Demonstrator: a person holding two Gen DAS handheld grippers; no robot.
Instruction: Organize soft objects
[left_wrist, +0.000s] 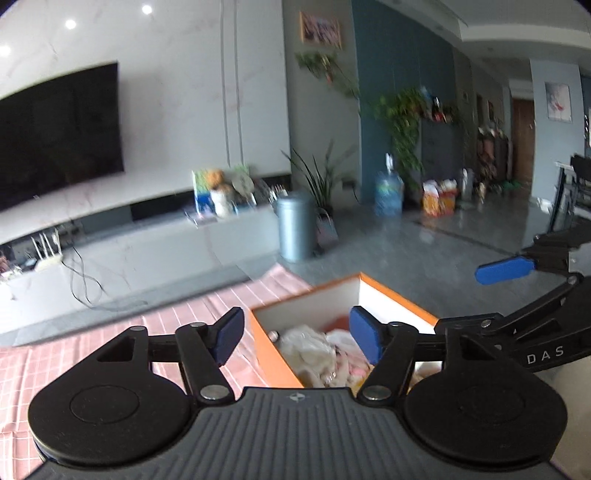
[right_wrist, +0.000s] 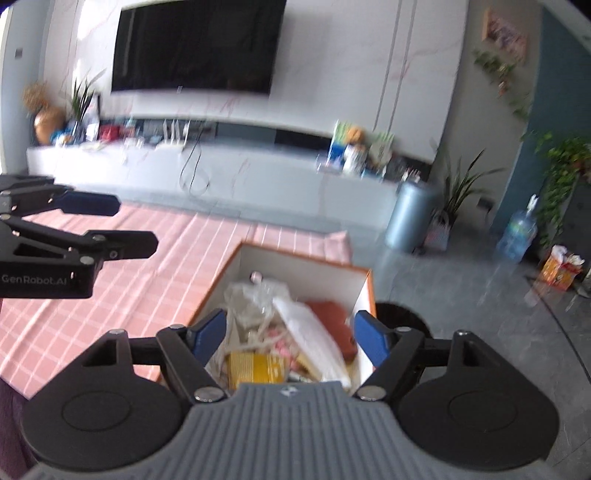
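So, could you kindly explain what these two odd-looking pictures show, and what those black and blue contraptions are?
Each picture comes from a wide-angle camera mounted on a hand-held claw, looking forward along its two blue-padded fingers. One view is from the left claw, the other from the right claw; each also catches the other at its edge. Both are open and hold nothing. Below them an orange box, white inside, sits on a pink checked cloth, filled with soft items and a plastic bag. Behind is a living room with a television.

I read "DAS" in pale letters on the right gripper (left_wrist: 491, 295) body, seen from the left wrist. "GenRobot.AI" stands on the left gripper (right_wrist: 125, 225) body. Nothing else legible.
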